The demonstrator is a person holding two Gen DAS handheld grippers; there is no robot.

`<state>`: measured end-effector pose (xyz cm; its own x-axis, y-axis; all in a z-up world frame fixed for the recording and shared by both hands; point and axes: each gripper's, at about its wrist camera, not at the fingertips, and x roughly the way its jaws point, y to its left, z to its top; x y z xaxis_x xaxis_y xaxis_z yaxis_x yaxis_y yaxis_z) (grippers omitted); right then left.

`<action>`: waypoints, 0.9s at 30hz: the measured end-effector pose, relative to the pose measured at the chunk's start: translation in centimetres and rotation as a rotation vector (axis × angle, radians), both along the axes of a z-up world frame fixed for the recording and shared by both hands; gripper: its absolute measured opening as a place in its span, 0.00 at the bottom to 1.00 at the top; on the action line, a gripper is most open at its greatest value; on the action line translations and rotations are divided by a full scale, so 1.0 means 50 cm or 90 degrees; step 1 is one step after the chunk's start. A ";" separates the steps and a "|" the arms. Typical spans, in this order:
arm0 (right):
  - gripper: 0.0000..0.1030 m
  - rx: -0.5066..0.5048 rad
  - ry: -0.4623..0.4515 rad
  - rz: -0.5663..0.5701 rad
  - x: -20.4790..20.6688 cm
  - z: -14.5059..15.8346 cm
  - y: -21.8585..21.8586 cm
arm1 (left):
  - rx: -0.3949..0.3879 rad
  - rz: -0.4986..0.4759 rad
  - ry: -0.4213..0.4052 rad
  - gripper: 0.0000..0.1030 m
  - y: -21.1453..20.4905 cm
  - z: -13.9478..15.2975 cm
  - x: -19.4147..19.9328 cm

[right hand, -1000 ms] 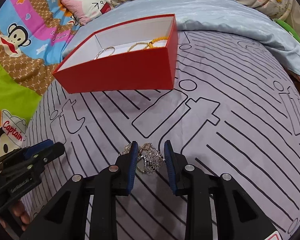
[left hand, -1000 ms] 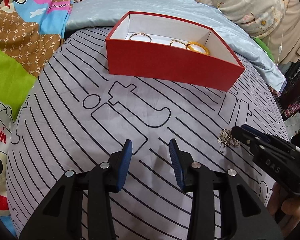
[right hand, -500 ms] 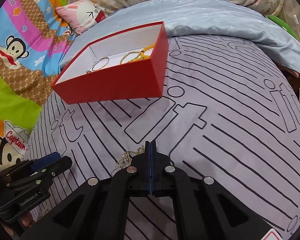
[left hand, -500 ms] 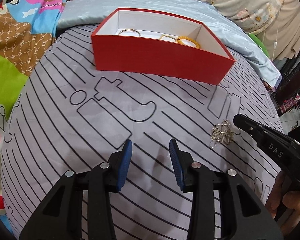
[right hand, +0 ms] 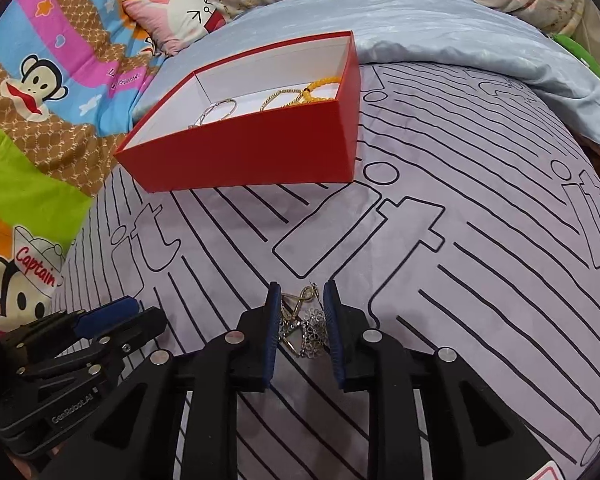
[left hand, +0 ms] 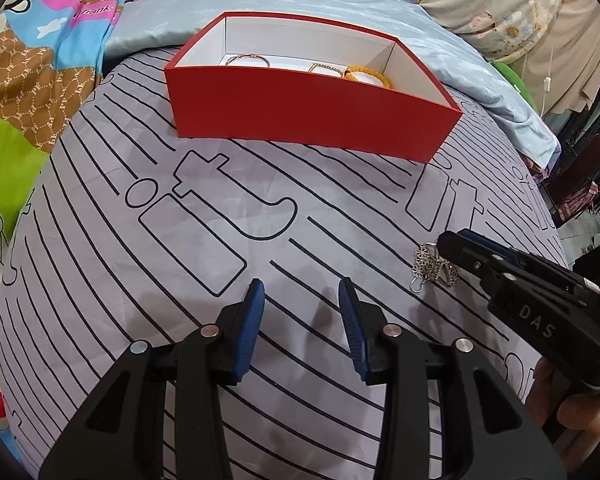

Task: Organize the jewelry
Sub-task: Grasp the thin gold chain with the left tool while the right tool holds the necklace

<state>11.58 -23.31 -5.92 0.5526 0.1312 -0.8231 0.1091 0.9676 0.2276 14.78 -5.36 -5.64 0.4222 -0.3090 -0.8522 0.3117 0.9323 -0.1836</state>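
A red box (left hand: 312, 116) (right hand: 252, 152) with a white inside stands on the grey striped cloth. It holds a thin gold bangle (left hand: 247, 59), a gold chain bracelet (left hand: 325, 69) and a yellow bead bracelet (left hand: 369, 76). A silver filigree jewelry piece (right hand: 304, 326) (left hand: 432, 267) lies on the cloth between the fingers of my right gripper (right hand: 300, 312), which is open around it. My left gripper (left hand: 302, 312) is open and empty, low over the cloth, to the left of the right one.
A grey cloth with black lines (left hand: 220, 240) covers the rounded surface. A light blue sheet (right hand: 440, 28) lies behind the box. A colourful cartoon blanket (right hand: 40, 92) is at the left. A pink pillow (right hand: 176, 16) sits at the back.
My right gripper was shut half a second ago with the jewelry beside it; now it is open with the jewelry between its fingers. My left gripper stayed open and shifted slightly.
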 end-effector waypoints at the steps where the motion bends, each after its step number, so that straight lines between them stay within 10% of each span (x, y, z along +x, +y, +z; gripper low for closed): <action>1: 0.21 -0.002 0.003 0.001 0.004 -0.004 0.001 | 0.000 0.000 0.001 0.36 0.001 -0.001 0.000; 6: 0.05 0.002 -0.007 -0.003 0.004 0.001 -0.001 | -0.002 0.000 0.004 0.36 0.004 -0.002 0.000; 27: 0.04 0.009 -0.035 -0.099 -0.110 0.050 -0.093 | -0.036 -0.097 0.019 0.42 -0.134 -0.008 -0.036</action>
